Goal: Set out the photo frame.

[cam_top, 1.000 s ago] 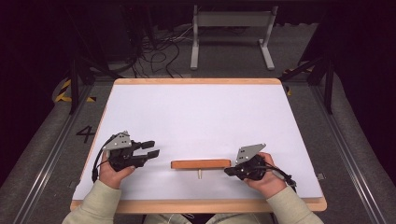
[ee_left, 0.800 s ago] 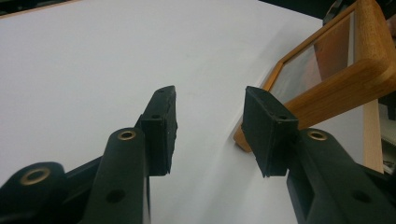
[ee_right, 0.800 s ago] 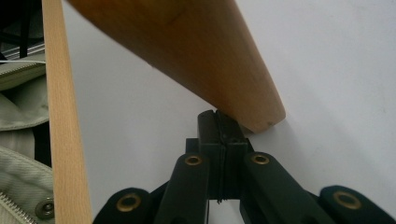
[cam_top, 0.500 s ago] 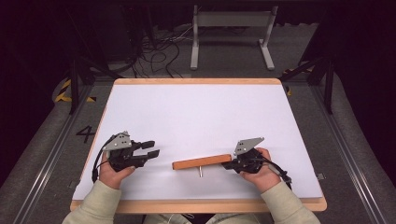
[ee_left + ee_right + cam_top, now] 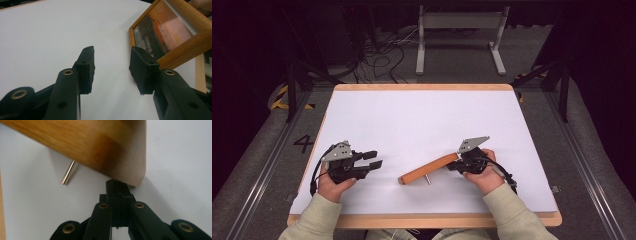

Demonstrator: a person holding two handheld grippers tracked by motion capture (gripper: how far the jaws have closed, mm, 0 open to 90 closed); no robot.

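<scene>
Background noted as a dark room, with a grey metal stand (image 5: 460,30) and loose cables (image 5: 382,55) on the floor well beyond the picture frame. Work surface: a white table (image 5: 422,115) with a wooden rim, on which the picture frame (image 5: 428,169) is found near the front edge, about midway across. In the high view the frame is seen edge-on as an orange-brown wooden bar, set at a slant, its right end farther from the person than its left end. A thin metal pin (image 5: 427,178) is seen sticking out from the near side of the frame, close to its left end, and resting on the white surface. The right gripper (image 5: 452,165) is held at the right end of the frame; in the right gripper view its jaws are seen closed flat against each other with nothing between them, the tips (image 5: 117,185) lying right at the lower corner of the wooden frame (image 5: 87,147), which appears blurred. The pin (image 5: 68,176) is recorded to the left of that corner in the same view. Whether the tips press on the wood or only meet it cannot be told. The left gripper (image 5: 374,159) is held to the left of the frame, apart from it, pointing toward it. Its jaws (image 5: 112,65) stand open with only bare white surface between them. In the left gripper view the frame (image 5: 180,47) is seen ahead and to the right, tilted, with a dark and orange print behind its glass.
</scene>
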